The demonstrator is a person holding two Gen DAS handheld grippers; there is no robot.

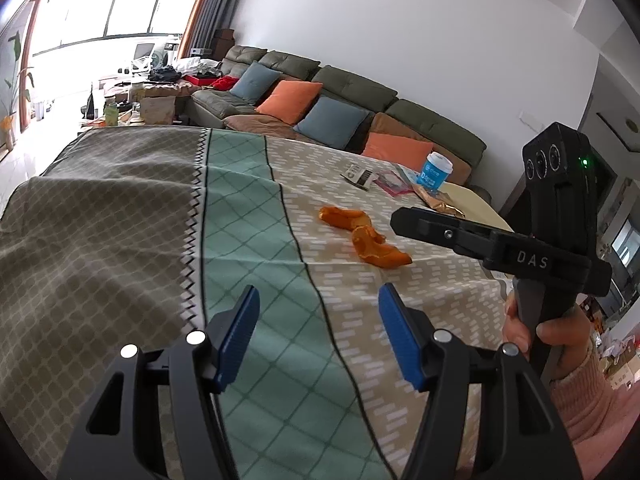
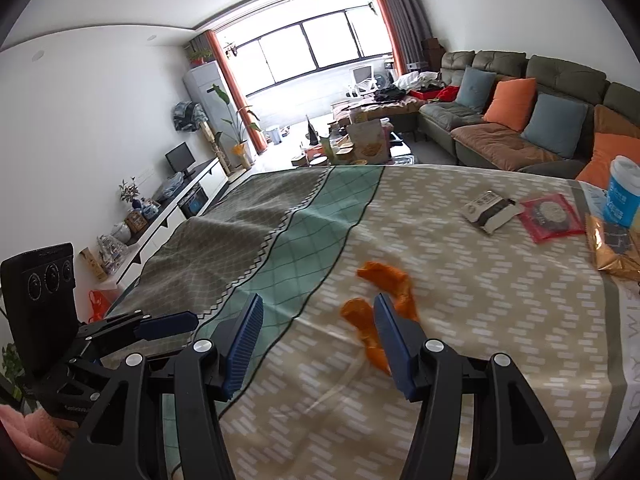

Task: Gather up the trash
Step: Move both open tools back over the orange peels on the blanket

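Observation:
Two pieces of orange peel lie on the patterned tablecloth, ahead and to the right of my left gripper, which is open and empty above the cloth. My right gripper is also open, with nothing between its pads. Its right finger partly covers the peel just behind it. Further back on the right lie a black and white wrapper, a red wrapper and a gold wrapper. A blue paper cup stands there too. In the left wrist view a hand holds the right gripper at the right.
A green sofa with orange and blue cushions runs behind the table. A cluttered low table stands toward the window. A white TV bench lines the left wall. The cloth hangs over the table's left edge.

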